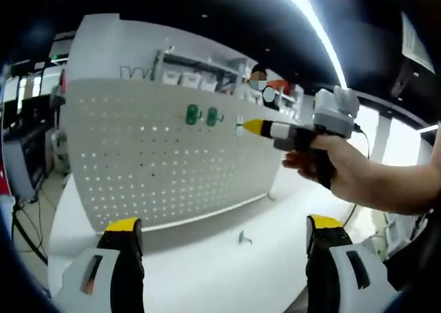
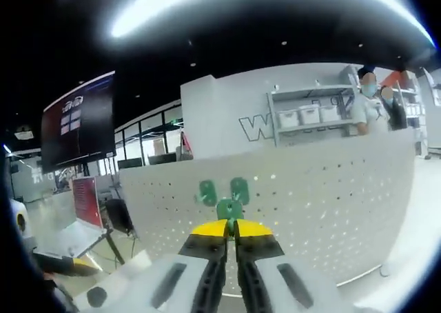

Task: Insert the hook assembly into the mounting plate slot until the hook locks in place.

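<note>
So the right gripper (image 2: 231, 225) has its yellow-tipped jaws pinched nearly together on a green hook (image 2: 229, 209), and it's holding that hook right up against the white pegboard (image 2: 331, 203), just below two other green hooks (image 2: 221, 191) that are already sitting on the board side by side. In the right gripper view the held hook pokes out just past the jaw tips, touching or almost touching the board, I can't tell which. From the left gripper view you see the same thing from the side: the right gripper (image 1: 249, 127) comes in from the right, held by a hand (image 1: 344, 165), with its yellow tip at the board a bit right of the two mounted hooks (image 1: 203, 116); a sliver of green shows at the tip. The pegboard (image 1: 158, 154) stands upright on a white table (image 1: 207, 265), far side of the workspace. The left gripper (image 1: 224, 234) is hanging back near the front of the table with its jaws spread wide and nothing between them. There's also a small metal hook (image 1: 244, 238) lying loose on the table, between those open jaws in the picture but farther away, near the foot of the board.
</note>
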Motion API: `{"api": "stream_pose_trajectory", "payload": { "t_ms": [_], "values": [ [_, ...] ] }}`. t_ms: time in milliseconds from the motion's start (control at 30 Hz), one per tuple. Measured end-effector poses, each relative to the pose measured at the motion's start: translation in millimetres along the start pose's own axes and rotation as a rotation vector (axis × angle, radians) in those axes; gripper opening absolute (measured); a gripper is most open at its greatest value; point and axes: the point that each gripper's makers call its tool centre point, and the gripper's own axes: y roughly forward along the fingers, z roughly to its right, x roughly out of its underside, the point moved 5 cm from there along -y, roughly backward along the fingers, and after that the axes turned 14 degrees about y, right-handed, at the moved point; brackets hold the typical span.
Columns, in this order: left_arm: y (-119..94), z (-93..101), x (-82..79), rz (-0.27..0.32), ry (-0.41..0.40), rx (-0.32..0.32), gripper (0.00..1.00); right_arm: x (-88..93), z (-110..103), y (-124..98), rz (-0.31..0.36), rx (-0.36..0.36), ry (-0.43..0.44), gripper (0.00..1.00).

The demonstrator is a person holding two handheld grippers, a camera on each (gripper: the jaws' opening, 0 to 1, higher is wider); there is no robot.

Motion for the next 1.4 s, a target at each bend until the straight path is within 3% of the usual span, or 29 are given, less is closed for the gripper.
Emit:
{"api": "stream_pose_trajectory", "payload": {
  "t_ms": [533, 1033, 1400],
  "values": [
    [2.9, 0.9, 9.4, -0.015, -0.015, 0.002, 1.00, -31.7, 26.8, 39.4, 0.112, 0.054, 0.001, 0.00],
    [1.7, -19.4, 16.2, -0.045, -0.030, -0.018, 0.98, -21.1, 39.7, 57.1, 0.112, 0.059, 0.010, 0.00],
    [9.5, -14.6, 21.4, -0.055, -0.045, 0.002, 0.96, -13.3, 42.5, 58.5, 0.120, 0.085, -0.035, 0.00]
  ]
}}
